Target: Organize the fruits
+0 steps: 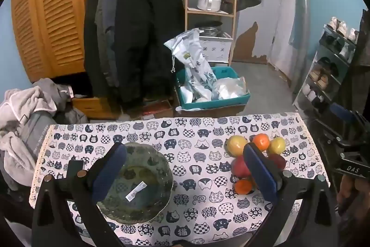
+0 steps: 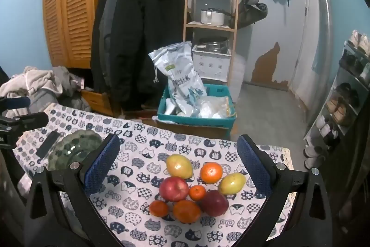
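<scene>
Bowl (image 1: 138, 182) with barcode sticker (image 1: 136, 191), "DAS" on right claw (image 2: 175, 161), both claws apart, left claw (image 1: 185, 168) empty.

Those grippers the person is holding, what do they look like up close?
Each is black, with two angled arms ending in flat blue textured pads. Small silver round fittings sit at the joints. The right gripper, seen from the left wrist view, carries white letters "DAS".

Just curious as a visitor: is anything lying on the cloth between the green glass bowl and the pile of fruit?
No, only bare cat-print tablecloth lies between green glass bowl and fruit pile, seen in the left wrist view.
</scene>
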Action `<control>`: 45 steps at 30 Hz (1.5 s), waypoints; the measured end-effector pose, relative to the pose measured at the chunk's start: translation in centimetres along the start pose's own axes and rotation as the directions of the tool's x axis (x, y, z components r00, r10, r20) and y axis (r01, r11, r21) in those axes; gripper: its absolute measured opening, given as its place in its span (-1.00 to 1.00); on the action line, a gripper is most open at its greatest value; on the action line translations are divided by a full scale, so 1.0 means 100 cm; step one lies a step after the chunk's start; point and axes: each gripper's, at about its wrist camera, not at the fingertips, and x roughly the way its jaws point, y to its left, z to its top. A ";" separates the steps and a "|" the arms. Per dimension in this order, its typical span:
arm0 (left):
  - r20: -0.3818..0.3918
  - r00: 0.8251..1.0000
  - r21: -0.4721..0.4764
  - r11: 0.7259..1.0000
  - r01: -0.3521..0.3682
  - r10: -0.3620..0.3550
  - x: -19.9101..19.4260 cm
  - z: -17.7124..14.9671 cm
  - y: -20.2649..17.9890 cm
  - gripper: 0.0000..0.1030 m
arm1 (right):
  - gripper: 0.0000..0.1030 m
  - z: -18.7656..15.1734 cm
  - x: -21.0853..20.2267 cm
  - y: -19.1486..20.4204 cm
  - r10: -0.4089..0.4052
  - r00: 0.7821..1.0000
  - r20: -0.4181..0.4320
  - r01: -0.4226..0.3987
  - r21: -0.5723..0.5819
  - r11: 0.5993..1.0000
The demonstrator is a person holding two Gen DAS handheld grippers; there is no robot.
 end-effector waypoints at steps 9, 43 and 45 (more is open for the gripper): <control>0.036 0.999 0.016 1.000 -0.009 0.008 -0.006 -0.003 0.000 0.98 | 0.93 0.001 -0.001 0.000 -0.003 1.000 0.013 0.003 -0.003 1.000; 0.022 1.000 0.013 1.000 0.012 -0.013 0.001 -0.005 -0.004 0.98 | 0.92 0.001 -0.001 0.003 0.011 1.000 0.000 -0.011 -0.008 1.000; 0.021 1.000 0.014 1.000 0.013 -0.013 0.001 -0.003 -0.002 0.98 | 0.92 0.001 -0.001 0.003 0.013 1.000 0.000 -0.013 -0.007 1.000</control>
